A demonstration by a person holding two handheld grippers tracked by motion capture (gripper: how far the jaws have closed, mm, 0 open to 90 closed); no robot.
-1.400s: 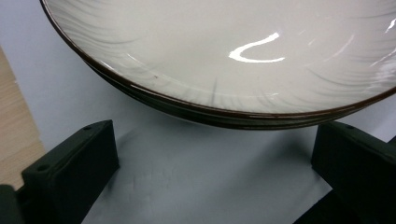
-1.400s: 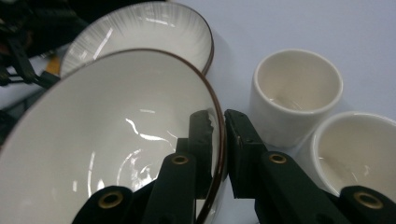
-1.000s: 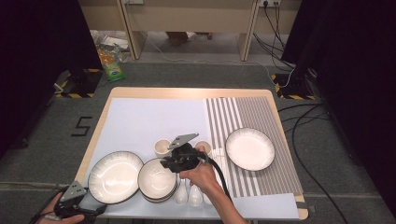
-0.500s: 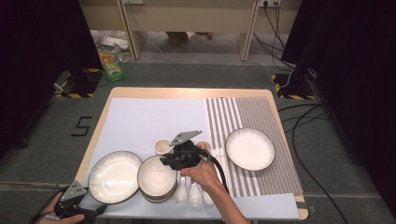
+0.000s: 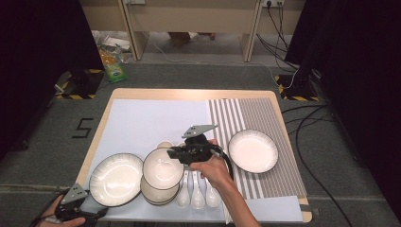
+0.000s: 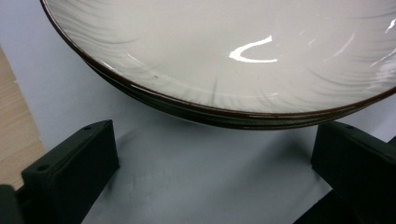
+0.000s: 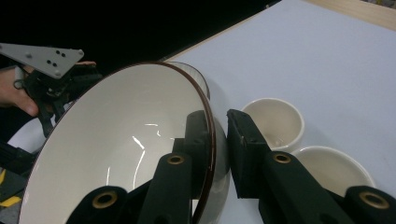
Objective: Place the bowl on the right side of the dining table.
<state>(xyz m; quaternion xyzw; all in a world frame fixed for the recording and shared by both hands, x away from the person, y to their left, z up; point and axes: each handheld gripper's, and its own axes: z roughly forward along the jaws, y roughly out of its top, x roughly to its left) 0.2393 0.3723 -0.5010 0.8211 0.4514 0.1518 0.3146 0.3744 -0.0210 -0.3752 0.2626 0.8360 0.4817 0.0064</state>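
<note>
A black "5" on the grey floor (image 5: 56,156) left of the table (image 5: 189,94)

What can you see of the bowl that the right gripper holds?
The bowl is deep and round, glossy cream inside with a thin dark brown rim, and looks ceramic. It is empty. The right gripper is shut on its rim, one jaw inside, one outside. In the right gripper view it is tilted. In the high view it sits over the bowl stack, beside the spoons.

Overhead forward-down; 2 close jaw-mounted views.
</note>
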